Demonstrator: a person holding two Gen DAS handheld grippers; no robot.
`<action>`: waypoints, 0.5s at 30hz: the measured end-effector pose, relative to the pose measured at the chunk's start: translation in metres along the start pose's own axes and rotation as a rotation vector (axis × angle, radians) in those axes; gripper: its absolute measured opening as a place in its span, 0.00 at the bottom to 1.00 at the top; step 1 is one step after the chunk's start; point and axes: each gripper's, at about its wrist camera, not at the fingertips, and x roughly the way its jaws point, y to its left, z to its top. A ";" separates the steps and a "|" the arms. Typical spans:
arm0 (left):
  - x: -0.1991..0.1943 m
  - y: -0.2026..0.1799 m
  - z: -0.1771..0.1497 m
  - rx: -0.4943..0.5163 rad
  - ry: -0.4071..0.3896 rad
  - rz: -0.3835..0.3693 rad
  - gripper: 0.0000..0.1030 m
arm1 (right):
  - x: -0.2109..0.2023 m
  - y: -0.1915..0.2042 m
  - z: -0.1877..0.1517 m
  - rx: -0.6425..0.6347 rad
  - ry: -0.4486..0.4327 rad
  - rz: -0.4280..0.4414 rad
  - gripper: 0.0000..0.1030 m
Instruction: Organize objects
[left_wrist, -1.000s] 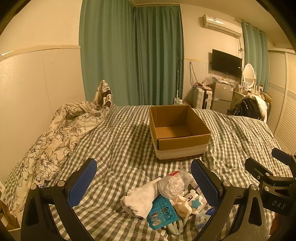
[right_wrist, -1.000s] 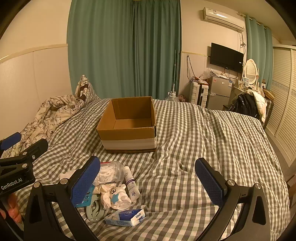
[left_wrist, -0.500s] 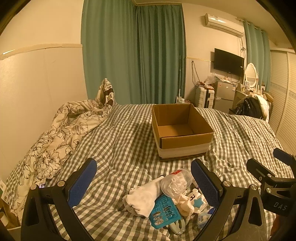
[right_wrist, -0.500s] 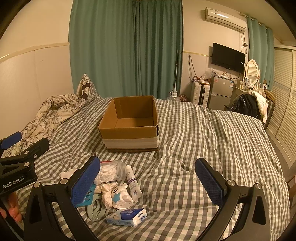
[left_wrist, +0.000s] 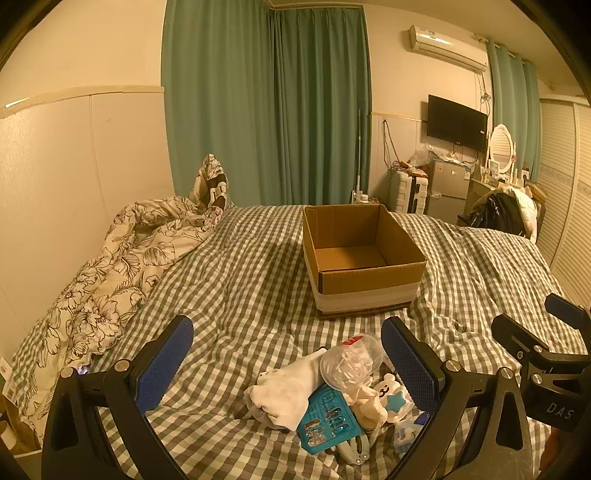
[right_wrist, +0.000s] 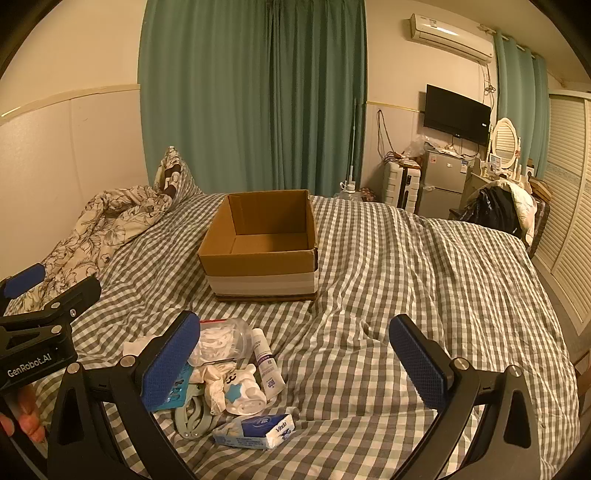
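Observation:
An empty open cardboard box (left_wrist: 364, 258) (right_wrist: 263, 243) stands on the checked bed. In front of it lies a pile: a white cloth (left_wrist: 284, 391), a clear tub of white bits (left_wrist: 351, 360) (right_wrist: 221, 338), a teal card (left_wrist: 327, 422), a white bear toy with a blue star (right_wrist: 242, 387), a white tube (right_wrist: 266, 363), a blue tissue pack (right_wrist: 258, 430). My left gripper (left_wrist: 286, 365) is open and empty, just above the pile. My right gripper (right_wrist: 295, 362) is open and empty, to the right of the pile.
A flowered duvet (left_wrist: 110, 266) is heaped along the left wall. Green curtains (left_wrist: 266, 103) hang behind the bed. A fridge, a TV and a dressing table (right_wrist: 480, 170) stand at the far right. Louvred wardrobe doors (right_wrist: 569, 206) line the right side.
Both views have shifted slightly: the box and the pile sit a little further right and lower in frame. Both grippers stay open and empty.

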 end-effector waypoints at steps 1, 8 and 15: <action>0.000 0.000 0.000 0.000 0.000 -0.001 1.00 | 0.000 0.001 -0.001 0.000 0.000 0.000 1.00; 0.000 0.000 0.000 0.007 0.000 -0.016 1.00 | 0.000 0.002 -0.001 0.005 0.002 -0.011 1.00; 0.001 -0.002 -0.002 0.010 0.000 -0.030 1.00 | 0.000 0.002 -0.002 0.011 0.002 -0.021 1.00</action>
